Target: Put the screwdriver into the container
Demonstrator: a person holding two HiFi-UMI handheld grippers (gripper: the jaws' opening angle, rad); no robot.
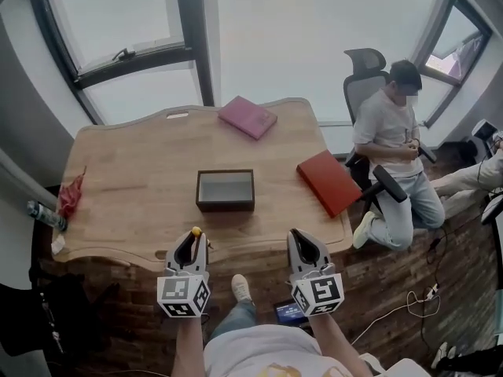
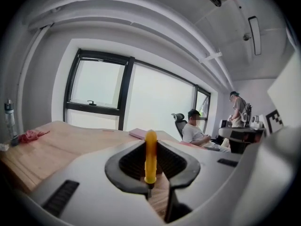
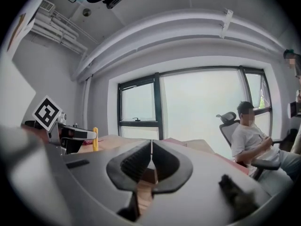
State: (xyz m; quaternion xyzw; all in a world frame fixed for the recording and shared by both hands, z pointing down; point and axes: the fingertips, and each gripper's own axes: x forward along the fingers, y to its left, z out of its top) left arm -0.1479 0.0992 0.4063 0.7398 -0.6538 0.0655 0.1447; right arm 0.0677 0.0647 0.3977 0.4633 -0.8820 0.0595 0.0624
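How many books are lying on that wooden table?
2: a pink book at the far edge, and a red book near the right edge. None seems hidden.

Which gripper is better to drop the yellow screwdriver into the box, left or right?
Left. The left gripper holds the yellow screwdriver upright between its jaws, and the open container sits just ahead of it. The right gripper is shut on nothing.
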